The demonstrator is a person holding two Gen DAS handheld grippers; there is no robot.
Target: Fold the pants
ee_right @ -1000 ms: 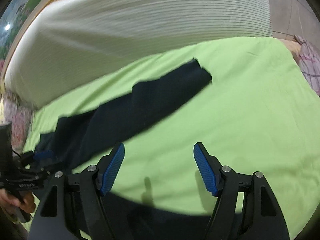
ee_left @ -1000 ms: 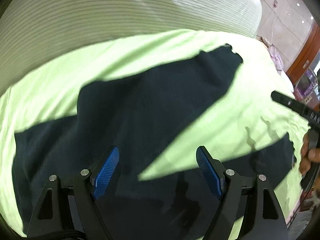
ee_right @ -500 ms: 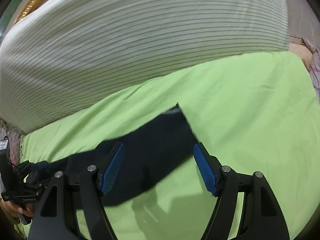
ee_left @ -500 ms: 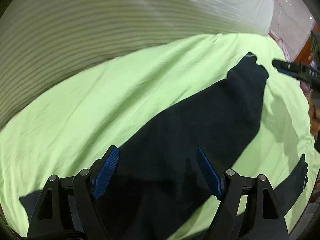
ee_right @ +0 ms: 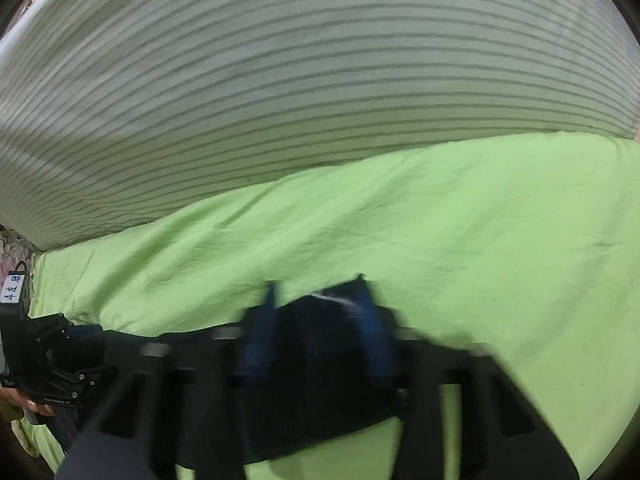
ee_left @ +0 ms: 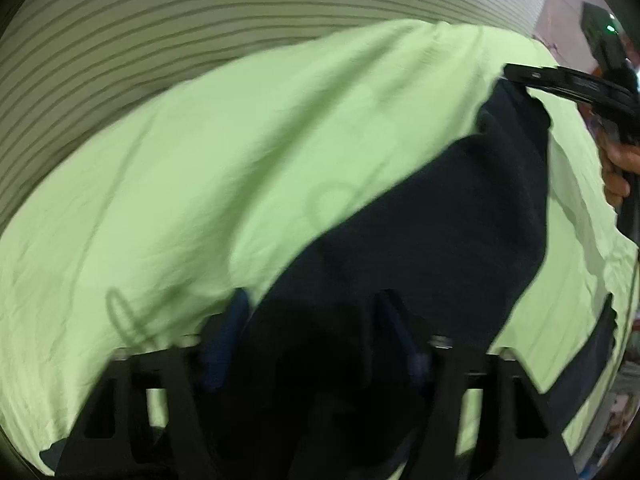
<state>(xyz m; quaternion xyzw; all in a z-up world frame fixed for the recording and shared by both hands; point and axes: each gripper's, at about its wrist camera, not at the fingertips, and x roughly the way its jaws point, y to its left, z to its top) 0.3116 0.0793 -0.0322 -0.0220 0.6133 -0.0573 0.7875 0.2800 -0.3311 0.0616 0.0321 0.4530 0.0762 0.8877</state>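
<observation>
Dark navy pants (ee_left: 432,248) lie spread on a light green bedsheet (ee_left: 200,184). My left gripper (ee_left: 316,340) stands open low over the waist end, with dark cloth between its blurred blue pads. My right gripper (ee_right: 316,328) is open around the hem end of one pant leg (ee_right: 320,380), its fingers on either side of the cloth. The right gripper also shows in the left wrist view (ee_left: 568,84) at the far leg end. The second leg (ee_left: 596,364) lies off to the right. Both views are motion-blurred.
A large white pillow with thin grey stripes (ee_right: 304,92) runs along the back of the bed. The left gripper and hand show at the left edge of the right wrist view (ee_right: 44,364). The green sheet (ee_right: 500,232) stretches to the right.
Both grippers have dropped and moved forward onto the pants. The right gripper has reached the leg hem, which now sits between its fingers. Its jaws look narrower than before.
</observation>
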